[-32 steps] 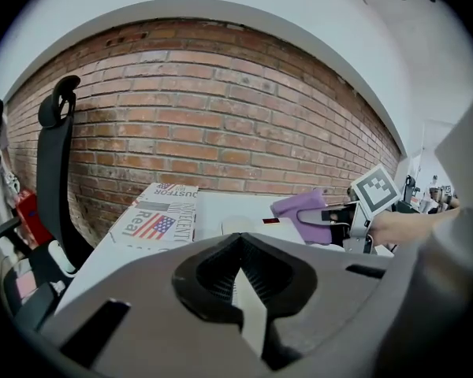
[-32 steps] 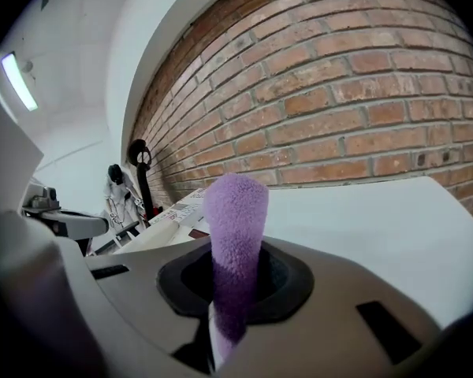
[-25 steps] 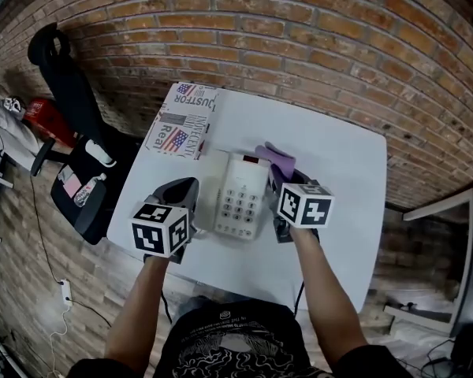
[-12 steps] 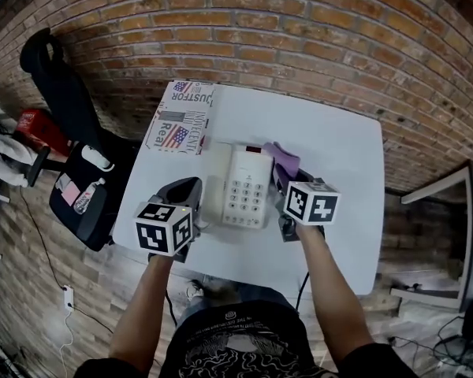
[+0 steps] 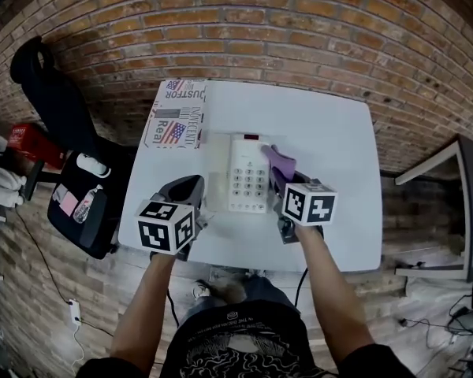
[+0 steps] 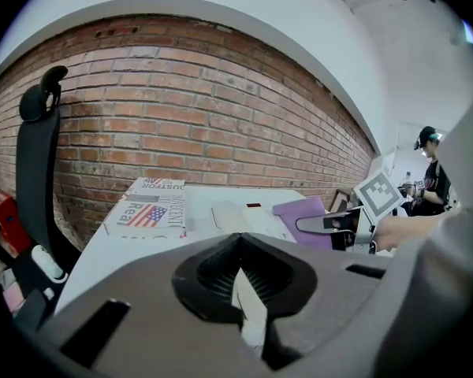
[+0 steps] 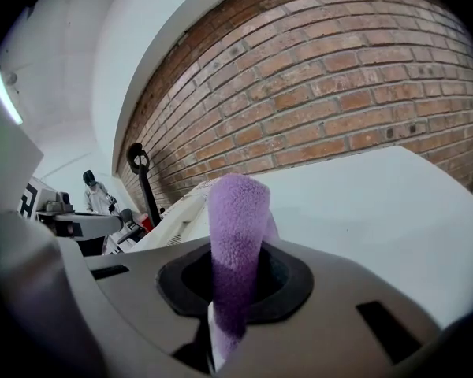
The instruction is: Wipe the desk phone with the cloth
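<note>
The white desk phone [image 5: 248, 183] lies flat with its keypad up and a small dark display at its far end. It sits between the left gripper [image 5: 191, 187] and the right gripper [image 5: 277, 181], closer to the right one. The purple cloth [image 5: 281, 162], a fuzzy folded strip, is pinched in the right gripper's jaws and sticks out ahead, reaching the phone's right edge.

The head view looks steeply down from above the person onto the whole white table [image 5: 331, 140], with the brick wall [image 5: 299, 30] at its far side. The 2 gripper views ride low and close behind their own jaws (wide-angle, straight lines bowed), facing that wall. All 3 share the desk phone [image 5: 248, 181] and the table.
</note>
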